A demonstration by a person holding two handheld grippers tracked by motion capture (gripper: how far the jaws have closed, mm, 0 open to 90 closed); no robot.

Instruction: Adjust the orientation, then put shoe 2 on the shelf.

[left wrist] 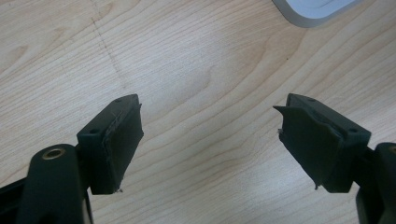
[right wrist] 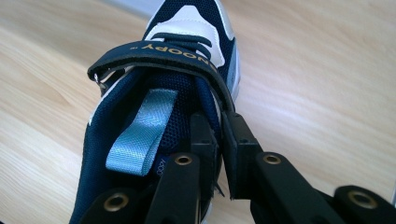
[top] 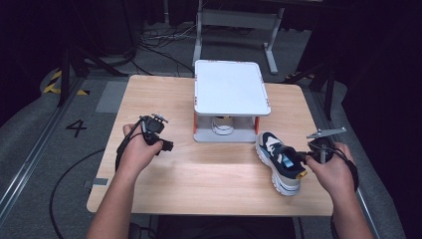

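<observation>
One shoe [top: 279,160] lies just right of the white stand [top: 232,89], toe toward it, its collar pinched in the right gripper [right wrist: 219,140]. Under the stand sits a second shoe [top: 222,124]. Well left of the stand, the left gripper [left wrist: 210,140] gapes empty over bare table [top: 209,174].

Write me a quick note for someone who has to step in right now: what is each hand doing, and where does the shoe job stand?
Right gripper: jaws shut on the side of the navy and white sneaker's collar, beside its light blue pull loop.
Left gripper: jaws open, holding nothing, above bare wood near the table's left side.
Sneaker: on the table, just right of the white two-level shelf.
A second shoe seems to sit on the shelf's lower level.
Done: sneaker gripped.
Left: probably moving it onto the shelf; that is a guess.
</observation>
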